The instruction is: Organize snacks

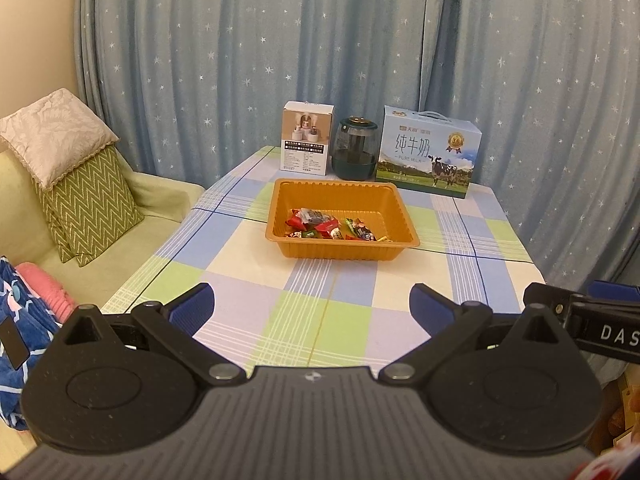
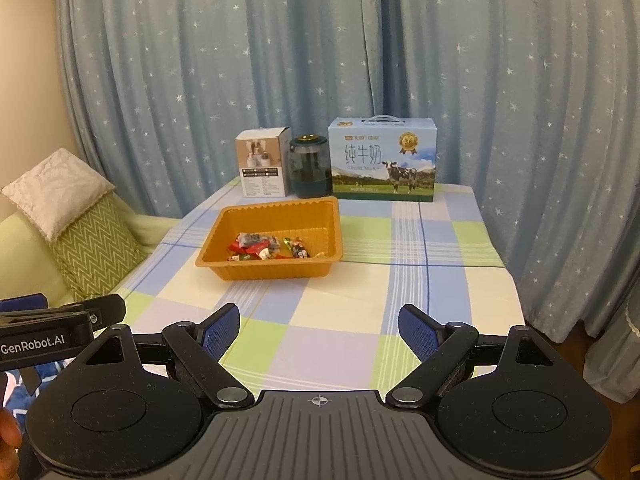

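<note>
An orange plastic tray (image 1: 396,204) (image 2: 332,220) sits mid-table on the checked cloth. Several wrapped snacks (image 1: 332,229) (image 2: 268,249) lie heaped in its near half. My left gripper (image 1: 312,306) hovers over the table's near edge, open, with nothing between its blue pads. My right gripper (image 2: 320,330) is beside it, also open and empty, well short of the tray. In the left wrist view the right gripper shows as a black bar at the right edge. In the right wrist view the left one shows at the left edge.
At the table's far edge stand a white carton (image 1: 307,143) (image 2: 264,164), a dark green jar (image 1: 356,148) (image 2: 310,166) and a blue milk box (image 1: 430,152) (image 2: 382,160). A sofa with cushions (image 1: 80,184) (image 2: 76,220) flanks the left. Starry curtains (image 1: 320,40) hang behind.
</note>
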`<act>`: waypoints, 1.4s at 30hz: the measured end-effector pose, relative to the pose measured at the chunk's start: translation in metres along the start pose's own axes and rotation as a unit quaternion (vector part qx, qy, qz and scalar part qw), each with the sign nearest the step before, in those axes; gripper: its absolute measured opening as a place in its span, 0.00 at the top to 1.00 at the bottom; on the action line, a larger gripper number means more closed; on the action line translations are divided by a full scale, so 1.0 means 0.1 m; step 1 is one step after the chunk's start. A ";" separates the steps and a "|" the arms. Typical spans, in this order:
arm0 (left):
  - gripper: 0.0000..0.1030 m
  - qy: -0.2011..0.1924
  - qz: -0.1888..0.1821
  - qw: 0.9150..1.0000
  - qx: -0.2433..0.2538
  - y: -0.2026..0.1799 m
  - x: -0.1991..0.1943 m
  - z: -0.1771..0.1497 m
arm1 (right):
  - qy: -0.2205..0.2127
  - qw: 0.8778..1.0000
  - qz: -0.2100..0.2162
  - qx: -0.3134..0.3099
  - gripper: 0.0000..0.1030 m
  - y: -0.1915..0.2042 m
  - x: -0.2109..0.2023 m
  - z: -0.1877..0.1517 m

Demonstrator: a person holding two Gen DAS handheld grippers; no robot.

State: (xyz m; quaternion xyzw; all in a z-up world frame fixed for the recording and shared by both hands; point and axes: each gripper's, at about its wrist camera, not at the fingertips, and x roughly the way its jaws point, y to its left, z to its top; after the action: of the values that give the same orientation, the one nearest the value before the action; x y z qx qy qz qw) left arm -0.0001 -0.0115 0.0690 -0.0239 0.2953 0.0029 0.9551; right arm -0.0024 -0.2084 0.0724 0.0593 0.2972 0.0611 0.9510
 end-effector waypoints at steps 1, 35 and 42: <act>0.00 0.000 0.000 1.000 -0.001 0.00 0.00 0.00 | 0.000 1.000 0.000 0.000 0.16 0.00 0.00 0.00; 0.00 0.000 0.000 1.000 -0.003 0.01 0.01 -0.02 | -0.001 1.000 -0.001 0.000 0.16 -0.02 0.02 -0.03; 0.00 0.000 0.000 1.000 -0.003 0.01 0.00 -0.02 | -0.001 1.000 -0.001 0.000 0.16 -0.01 0.01 -0.04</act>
State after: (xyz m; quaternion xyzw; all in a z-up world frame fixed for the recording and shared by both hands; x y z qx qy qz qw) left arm -0.0011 -0.0108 0.0674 -0.0264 0.2956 0.0035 0.9549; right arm -0.0033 -0.2090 0.0685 0.0596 0.2964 0.0600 0.9513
